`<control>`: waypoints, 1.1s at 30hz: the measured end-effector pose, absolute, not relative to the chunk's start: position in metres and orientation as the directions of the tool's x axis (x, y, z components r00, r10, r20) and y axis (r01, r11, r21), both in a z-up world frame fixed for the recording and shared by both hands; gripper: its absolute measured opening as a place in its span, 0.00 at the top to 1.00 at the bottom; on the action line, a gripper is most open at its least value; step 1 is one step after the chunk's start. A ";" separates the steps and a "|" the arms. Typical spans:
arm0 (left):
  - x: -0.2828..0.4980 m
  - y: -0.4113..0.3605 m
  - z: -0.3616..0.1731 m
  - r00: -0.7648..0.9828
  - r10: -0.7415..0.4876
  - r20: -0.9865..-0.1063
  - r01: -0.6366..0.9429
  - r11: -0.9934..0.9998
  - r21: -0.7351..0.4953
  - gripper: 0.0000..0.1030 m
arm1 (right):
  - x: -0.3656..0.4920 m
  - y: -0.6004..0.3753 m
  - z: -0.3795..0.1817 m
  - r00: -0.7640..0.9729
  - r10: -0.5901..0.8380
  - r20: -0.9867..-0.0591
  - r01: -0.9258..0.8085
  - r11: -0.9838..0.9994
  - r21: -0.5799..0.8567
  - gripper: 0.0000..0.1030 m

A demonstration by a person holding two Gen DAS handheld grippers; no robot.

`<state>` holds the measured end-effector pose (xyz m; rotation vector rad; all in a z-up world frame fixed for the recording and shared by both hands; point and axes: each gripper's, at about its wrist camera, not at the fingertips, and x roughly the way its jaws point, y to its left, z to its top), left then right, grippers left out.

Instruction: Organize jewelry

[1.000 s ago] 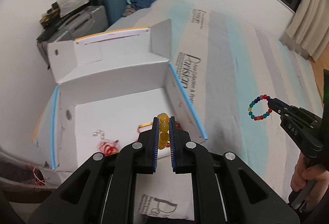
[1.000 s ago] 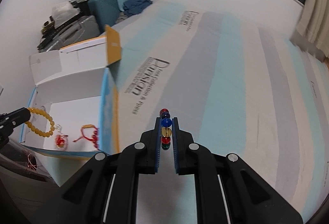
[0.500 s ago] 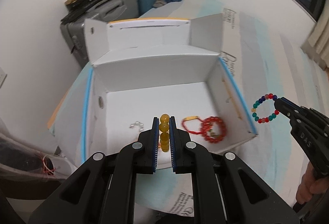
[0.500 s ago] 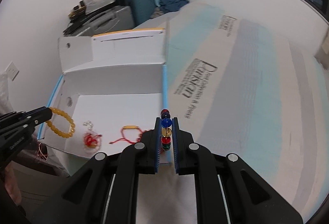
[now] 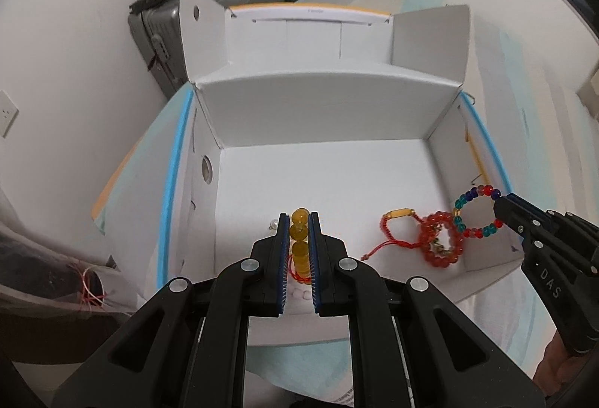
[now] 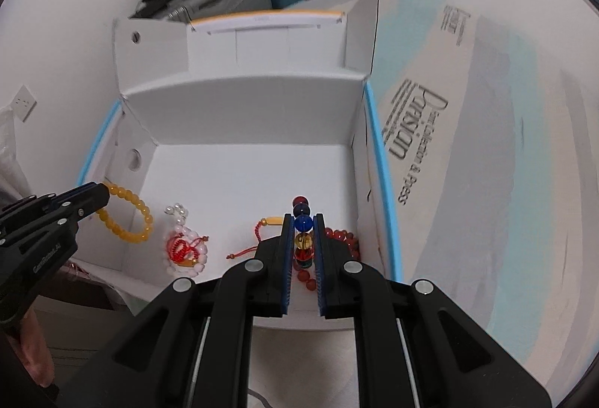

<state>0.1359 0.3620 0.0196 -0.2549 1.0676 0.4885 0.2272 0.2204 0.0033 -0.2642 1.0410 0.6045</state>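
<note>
Jewelry: the yellow bead bracelet (image 5: 299, 239) is pinched between the left gripper (image 5: 298, 250) jaws and the multicolour bead bracelet (image 6: 303, 239) between the right gripper (image 6: 303, 250) jaws, both hanging over the open white box (image 5: 322, 115), presumably for release beside the red pieces beneath the jaws.

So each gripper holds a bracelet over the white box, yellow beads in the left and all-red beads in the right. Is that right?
Not quite. The right gripper holds a multicoloured bracelet, as both views show. The left gripper does hold the yellow bracelet over the box.
</note>
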 end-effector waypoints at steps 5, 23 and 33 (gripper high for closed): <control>0.143 0.369 -0.003 0.363 0.238 -0.901 -0.508 0.861 0.023 0.92 | 0.239 0.228 -0.021 0.323 0.315 -0.892 -0.569 0.818 0.082 0.91; 0.149 0.372 -0.020 0.360 0.271 -0.893 -0.512 0.858 0.054 0.89 | 0.242 0.235 -0.037 0.322 0.343 -0.883 -0.577 0.810 0.105 0.89; 0.126 0.357 0.019 0.425 0.313 -0.849 -0.527 0.848 0.049 0.56 | 0.220 0.216 0.007 0.401 0.401 -0.824 -0.585 0.804 0.107 0.47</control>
